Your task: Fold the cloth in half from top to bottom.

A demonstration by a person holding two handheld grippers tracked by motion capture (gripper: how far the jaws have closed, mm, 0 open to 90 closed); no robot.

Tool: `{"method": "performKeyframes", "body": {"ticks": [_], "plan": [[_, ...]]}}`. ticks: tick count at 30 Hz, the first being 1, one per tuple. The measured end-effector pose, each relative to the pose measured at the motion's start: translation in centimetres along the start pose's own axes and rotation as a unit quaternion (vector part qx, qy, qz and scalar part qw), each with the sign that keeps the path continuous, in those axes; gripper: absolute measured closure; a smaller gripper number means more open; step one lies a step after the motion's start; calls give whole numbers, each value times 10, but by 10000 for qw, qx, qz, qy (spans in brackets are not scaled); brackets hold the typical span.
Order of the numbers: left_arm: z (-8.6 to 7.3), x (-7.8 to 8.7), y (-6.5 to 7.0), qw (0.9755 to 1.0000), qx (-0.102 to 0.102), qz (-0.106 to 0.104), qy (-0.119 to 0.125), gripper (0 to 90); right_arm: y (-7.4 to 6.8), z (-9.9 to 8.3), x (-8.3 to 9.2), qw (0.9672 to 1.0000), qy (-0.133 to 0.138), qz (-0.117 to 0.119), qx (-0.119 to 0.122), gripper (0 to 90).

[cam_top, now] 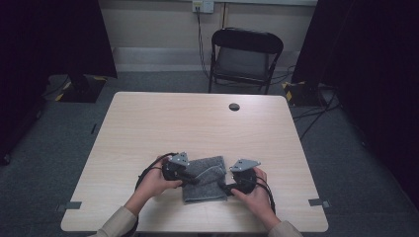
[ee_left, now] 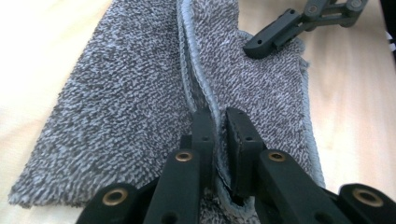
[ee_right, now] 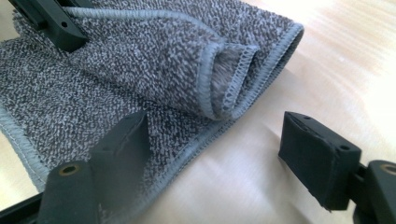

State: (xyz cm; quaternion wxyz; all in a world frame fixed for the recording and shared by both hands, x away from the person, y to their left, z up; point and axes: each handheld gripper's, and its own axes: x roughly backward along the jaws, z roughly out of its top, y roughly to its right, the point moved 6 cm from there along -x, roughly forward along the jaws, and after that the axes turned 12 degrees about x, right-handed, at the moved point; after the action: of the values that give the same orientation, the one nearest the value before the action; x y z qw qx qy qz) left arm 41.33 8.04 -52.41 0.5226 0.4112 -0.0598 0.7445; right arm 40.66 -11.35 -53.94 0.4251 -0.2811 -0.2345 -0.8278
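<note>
Towel (ee_left: 116, 107) hem pinched by left gripper (ee_left: 219, 128); right gripper (ee_right: 215, 149) agape.

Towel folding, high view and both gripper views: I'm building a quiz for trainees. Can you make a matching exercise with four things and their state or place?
Things:
1. left gripper
2. right gripper
3. grey towel
4. black folding chair

States or places:
A. open, one finger over the cloth, one over bare table
B. partly folded, lying on the table
C. behind the table's far edge
D. shut on a hemmed edge

Pairs: 1-D, 2-A, 3-B, 4-C
</note>
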Motion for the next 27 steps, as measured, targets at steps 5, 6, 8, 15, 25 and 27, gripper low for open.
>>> {"method": "performKeyframes", "body": {"ticks": [5, 6, 8, 15, 25, 27], "plan": [[12, 5, -14, 9998, 55, 202, 23, 821, 13, 7, -10, 9999, -7, -87, -126, 237], [13, 6, -13, 9998, 54, 196, 61, 812, 13, 7, -11, 9999, -12, -87, -127, 237], [16, 7, -10, 9997, 58, 188, 169, 758, 12, 9, -12, 9999, -5, -78, -79, 242], [29, 12, -2, 9956, 98, 359, 863, 543, 6, 9, -10, 9999, 34, -70, -68, 252], [35, -16, -3, 9974, 402, 242, 543, 568, -2, 11, -11, 10000, 27, -19, -19, 251], [36, -20, 0, 9979, 420, 132, 467, 626, -2, 11, -11, 10000, 25, 1, -39, 252]]}}
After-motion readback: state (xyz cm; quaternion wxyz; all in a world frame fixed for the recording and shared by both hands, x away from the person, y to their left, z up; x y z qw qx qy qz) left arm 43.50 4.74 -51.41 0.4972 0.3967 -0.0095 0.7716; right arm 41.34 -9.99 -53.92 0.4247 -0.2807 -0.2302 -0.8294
